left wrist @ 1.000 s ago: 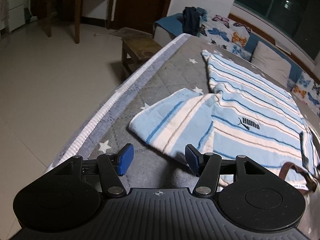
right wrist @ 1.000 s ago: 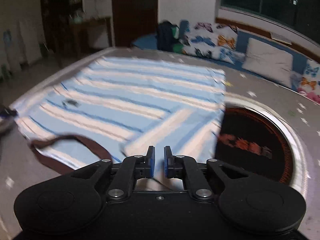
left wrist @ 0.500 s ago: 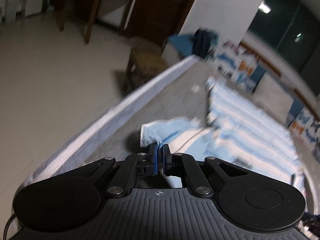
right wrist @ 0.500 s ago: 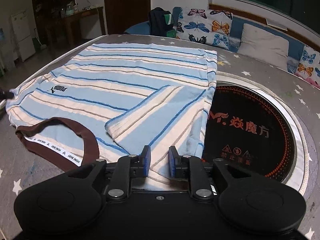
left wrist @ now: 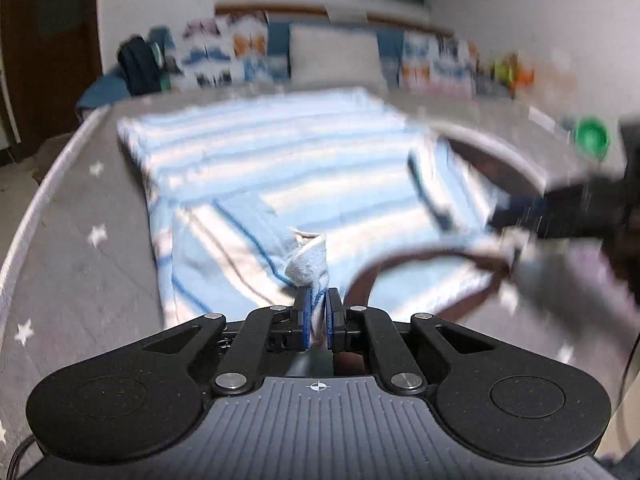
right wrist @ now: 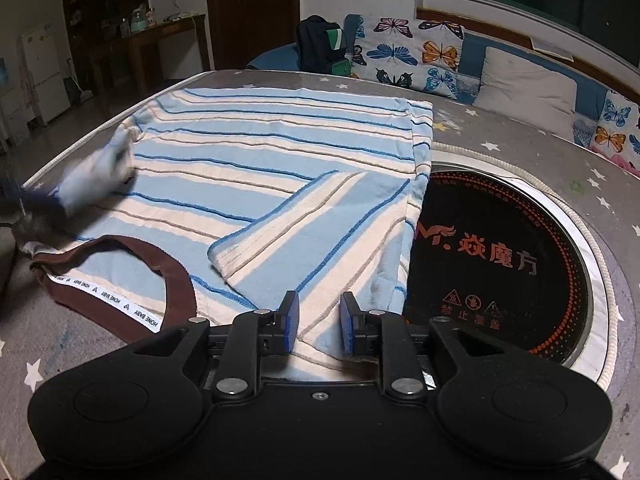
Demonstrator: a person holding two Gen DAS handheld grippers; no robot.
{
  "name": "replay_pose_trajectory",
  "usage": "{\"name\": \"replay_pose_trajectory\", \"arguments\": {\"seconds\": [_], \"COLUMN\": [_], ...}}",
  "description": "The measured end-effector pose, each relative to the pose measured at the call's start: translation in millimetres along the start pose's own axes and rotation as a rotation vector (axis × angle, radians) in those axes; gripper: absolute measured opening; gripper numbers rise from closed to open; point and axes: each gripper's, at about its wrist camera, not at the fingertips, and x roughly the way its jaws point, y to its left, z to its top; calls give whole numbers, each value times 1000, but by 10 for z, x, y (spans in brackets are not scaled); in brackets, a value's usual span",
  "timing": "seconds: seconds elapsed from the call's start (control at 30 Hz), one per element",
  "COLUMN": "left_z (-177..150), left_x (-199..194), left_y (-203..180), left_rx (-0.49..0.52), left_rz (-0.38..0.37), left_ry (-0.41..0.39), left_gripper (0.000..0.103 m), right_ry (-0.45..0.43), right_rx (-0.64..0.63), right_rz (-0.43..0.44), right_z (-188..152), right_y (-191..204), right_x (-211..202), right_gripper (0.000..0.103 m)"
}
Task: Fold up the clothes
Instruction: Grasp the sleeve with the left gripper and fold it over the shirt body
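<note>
A light-blue and cream striped T-shirt (right wrist: 260, 148) with a brown collar (right wrist: 168, 276) lies flat on the grey star-print table. Its right sleeve (right wrist: 316, 232) is folded in over the body. My right gripper (right wrist: 316, 322) is open, its jaws apart just above that sleeve's near edge. My left gripper (left wrist: 316, 320) is shut on the left sleeve (left wrist: 308, 264) and holds it lifted over the shirt (left wrist: 280, 148); this view is blurred. The left gripper and sleeve show as a blur at the left of the right wrist view (right wrist: 96, 176).
A round black induction plate (right wrist: 500, 264) is set in the table right of the shirt. Butterfly cushions (right wrist: 420, 56) and a dark backpack (right wrist: 320, 48) sit on the bench behind. The table's left edge (right wrist: 80, 148) drops to the floor. A green object (left wrist: 591, 138) is at far right.
My left gripper shut on the left sleeve and swung it inward over the shirt. My right gripper let go of the folded right sleeve and its jaws opened.
</note>
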Motion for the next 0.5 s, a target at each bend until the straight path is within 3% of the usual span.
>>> {"name": "replay_pose_trajectory", "arguments": {"seconds": [0.07, 0.2, 0.37, 0.5], "left_z": [0, 157, 409, 618], "left_x": [-58, -258, -121, 244], "left_y": [42, 238, 393, 525], "left_rx": [-4, -66, -187, -263], "left_rz": [-8, 7, -2, 25], "left_ry": [-6, -92, -126, -89], "left_gripper": [12, 27, 26, 23], "right_ry": [-1, -18, -32, -23], "right_rx": [-4, -4, 7, 0], "right_rz": [1, 4, 14, 26], "right_z": [11, 59, 122, 124], "right_y": [-6, -24, 0, 57], "right_x": [-13, -51, -3, 70], "right_gripper": [34, 35, 37, 41]}}
